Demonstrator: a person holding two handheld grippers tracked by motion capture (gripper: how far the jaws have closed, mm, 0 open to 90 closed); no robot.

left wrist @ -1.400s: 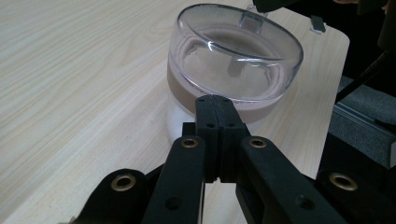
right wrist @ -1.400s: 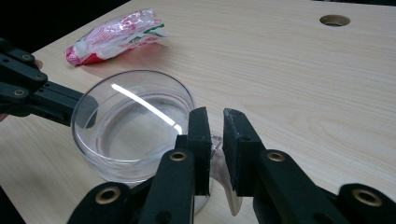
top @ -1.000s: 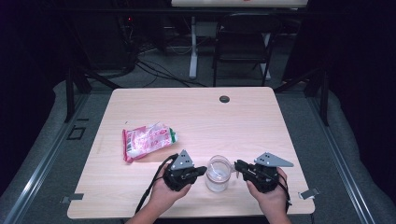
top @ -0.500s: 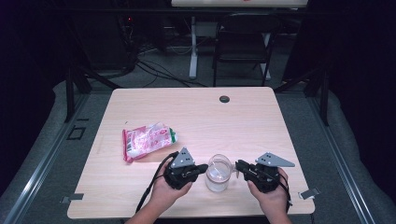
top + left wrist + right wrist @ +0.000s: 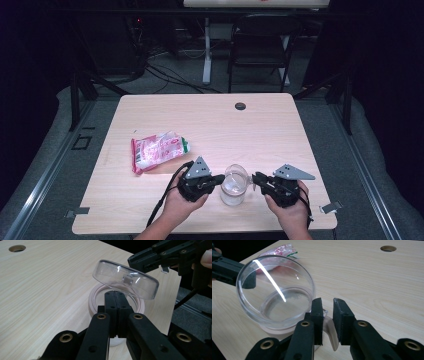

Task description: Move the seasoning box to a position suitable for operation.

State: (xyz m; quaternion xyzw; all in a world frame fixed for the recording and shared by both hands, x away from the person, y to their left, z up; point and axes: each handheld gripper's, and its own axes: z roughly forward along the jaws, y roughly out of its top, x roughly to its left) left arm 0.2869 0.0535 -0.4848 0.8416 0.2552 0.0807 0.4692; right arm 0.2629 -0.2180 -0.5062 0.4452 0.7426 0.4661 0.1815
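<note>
A clear jar point(image 5: 233, 194) with a pinkish rim point(image 5: 92, 300) stands near the table's front edge between my two grippers. Its clear round lid point(image 5: 125, 278) is tilted up over the rim, higher on the left gripper's side. My left gripper point(image 5: 115, 293) is shut, its tips just under the raised lid point(image 5: 274, 285) at the rim. My right gripper point(image 5: 327, 301) has a whitish tab point(image 5: 329, 330) at the jar's near side between its jaws; they have just been opening a little and still touch it. In the high view the left gripper point(image 5: 220, 178) and right gripper point(image 5: 255, 177) flank the jar.
A red-and-white snack bag point(image 5: 157, 150) lies left of the jar, behind my left hand. A round cable hole point(image 5: 240, 106) sits near the table's far edge. A black chair point(image 5: 260, 45) and cables stand beyond the table.
Both hands have stayed in place beside the jar; no move of the lid or jar can be made out in the high view.
</note>
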